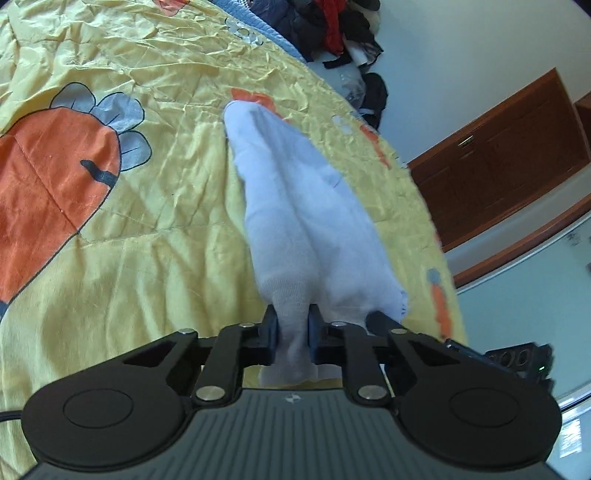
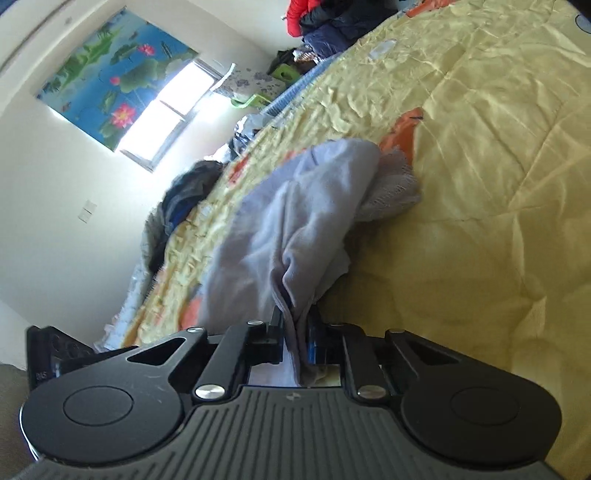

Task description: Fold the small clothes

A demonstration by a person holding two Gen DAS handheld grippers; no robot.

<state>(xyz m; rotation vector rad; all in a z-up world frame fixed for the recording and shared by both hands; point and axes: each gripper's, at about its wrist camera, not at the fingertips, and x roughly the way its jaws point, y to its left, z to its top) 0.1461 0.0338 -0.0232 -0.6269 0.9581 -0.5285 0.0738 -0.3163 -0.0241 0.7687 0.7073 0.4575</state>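
Observation:
A small white garment (image 1: 295, 206) stretches away from me over the yellow bedspread (image 1: 155, 236), its far end resting on the cloth. My left gripper (image 1: 291, 332) is shut on its near edge, a bunched strip of fabric pinched between the pads. The other gripper's black finger (image 1: 384, 321) shows just right of that grip, under the same hem. In the right wrist view the same white garment (image 2: 288, 221) lies crumpled with a ribbed edge at its far end, and my right gripper (image 2: 297, 334) is shut on a fold of it.
The yellow bedspread (image 2: 480, 184) carries orange carrot prints (image 1: 55, 192). A heap of dark and red clothes (image 1: 332, 26) lies at the bed's far end. A wooden cabinet (image 1: 509, 155) stands beyond the bed's right edge. Dark clothes (image 2: 188, 192) sit at the bed's left edge.

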